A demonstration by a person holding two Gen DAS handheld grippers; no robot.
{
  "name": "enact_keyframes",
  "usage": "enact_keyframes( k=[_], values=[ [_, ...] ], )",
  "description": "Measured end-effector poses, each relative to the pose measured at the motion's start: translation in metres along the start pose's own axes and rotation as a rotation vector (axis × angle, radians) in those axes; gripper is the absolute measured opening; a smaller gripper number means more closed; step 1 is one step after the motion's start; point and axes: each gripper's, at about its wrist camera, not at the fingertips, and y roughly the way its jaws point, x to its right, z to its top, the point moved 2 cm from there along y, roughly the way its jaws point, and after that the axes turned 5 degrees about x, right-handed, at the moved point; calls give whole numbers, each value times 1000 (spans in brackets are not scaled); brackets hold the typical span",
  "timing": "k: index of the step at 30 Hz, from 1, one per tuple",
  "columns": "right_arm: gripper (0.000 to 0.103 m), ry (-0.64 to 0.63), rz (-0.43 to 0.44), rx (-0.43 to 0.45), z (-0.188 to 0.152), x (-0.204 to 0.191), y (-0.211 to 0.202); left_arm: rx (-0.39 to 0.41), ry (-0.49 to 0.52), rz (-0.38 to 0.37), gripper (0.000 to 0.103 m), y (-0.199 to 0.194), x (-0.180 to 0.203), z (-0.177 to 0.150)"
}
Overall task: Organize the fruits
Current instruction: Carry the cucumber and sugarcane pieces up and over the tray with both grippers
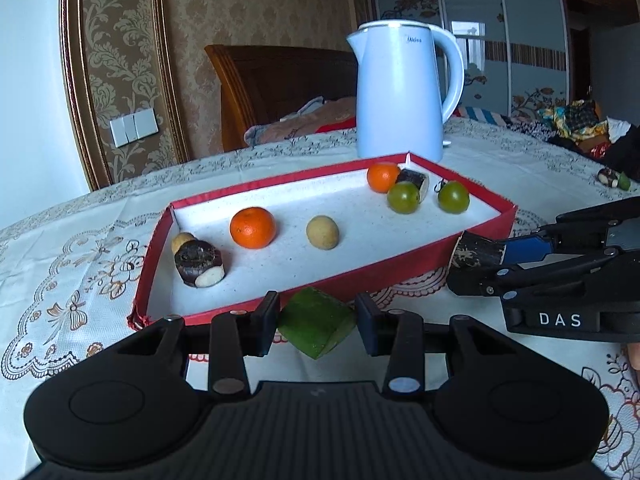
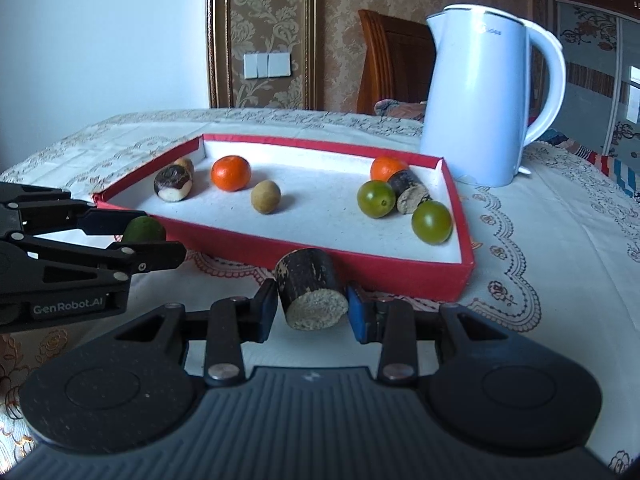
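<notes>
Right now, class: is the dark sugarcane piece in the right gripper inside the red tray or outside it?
Outside: the sugarcane piece sits between the right gripper fingers, before the red tray wall.

Damask wallpaper (image 1: 224,32), wooden headboard (image 1: 280,84) — daylit wardrobe (image 1: 500,40)

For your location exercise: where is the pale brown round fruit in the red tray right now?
In the left wrist view, the pale brown round fruit lies alone mid-tray in the red tray, right of the nearer orange and left of the green fruits.
</notes>
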Motion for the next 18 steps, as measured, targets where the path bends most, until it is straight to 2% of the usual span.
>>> enact_keyframes(
  k=[6, 10, 14, 18],
  values=[
    [35, 25, -30, 71, 1, 5, -11, 57, -22, -12, 40, -7, 0, 4],
    [35, 27, -60, 117, 4, 5, -18, 80, -59, 26, 40, -7, -5, 10],
    [35, 21, -112, 144, 11, 7, -19, 65, -125, 48, 40, 1, -16, 18],
    [35, 60, -105, 126, 26, 13, -12, 30, -150, 116, 40, 16, -25, 27]
  ],
)
